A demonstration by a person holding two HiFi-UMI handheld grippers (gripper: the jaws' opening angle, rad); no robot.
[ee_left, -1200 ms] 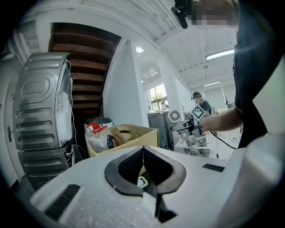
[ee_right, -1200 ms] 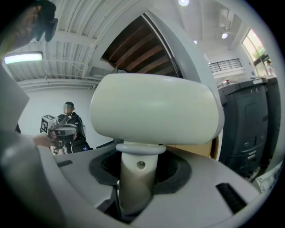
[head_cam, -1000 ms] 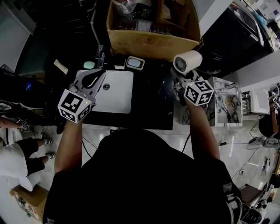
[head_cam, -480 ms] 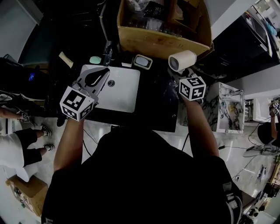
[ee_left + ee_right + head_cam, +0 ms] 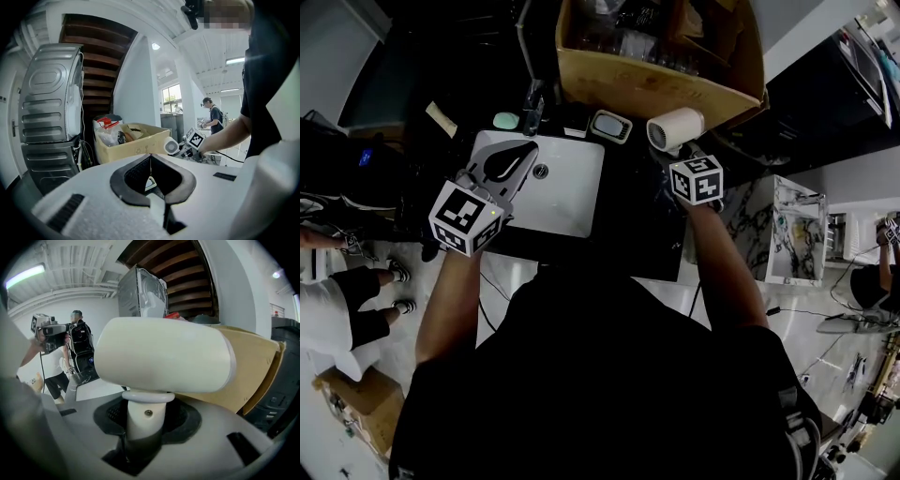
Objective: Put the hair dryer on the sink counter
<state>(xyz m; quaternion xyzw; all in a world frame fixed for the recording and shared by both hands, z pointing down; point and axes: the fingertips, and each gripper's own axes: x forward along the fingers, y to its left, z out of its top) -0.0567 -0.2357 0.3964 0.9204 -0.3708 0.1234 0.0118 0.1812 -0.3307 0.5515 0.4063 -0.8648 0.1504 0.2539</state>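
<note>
The right gripper (image 5: 682, 157) pinches the cream hair dryer (image 5: 675, 128) by its handle, with the barrel lying sideways and its grille end turned to nine o'clock. The hair dryer is over the dark counter (image 5: 637, 230), at about two o'clock from the white sink (image 5: 572, 202) and just in front of the cardboard box (image 5: 656, 89) at twelve o'clock. Whether it touches the counter cannot be told. The left gripper (image 5: 525, 152) is over the sink's ten o'clock corner, its tips pressed together with nothing between them.
</note>
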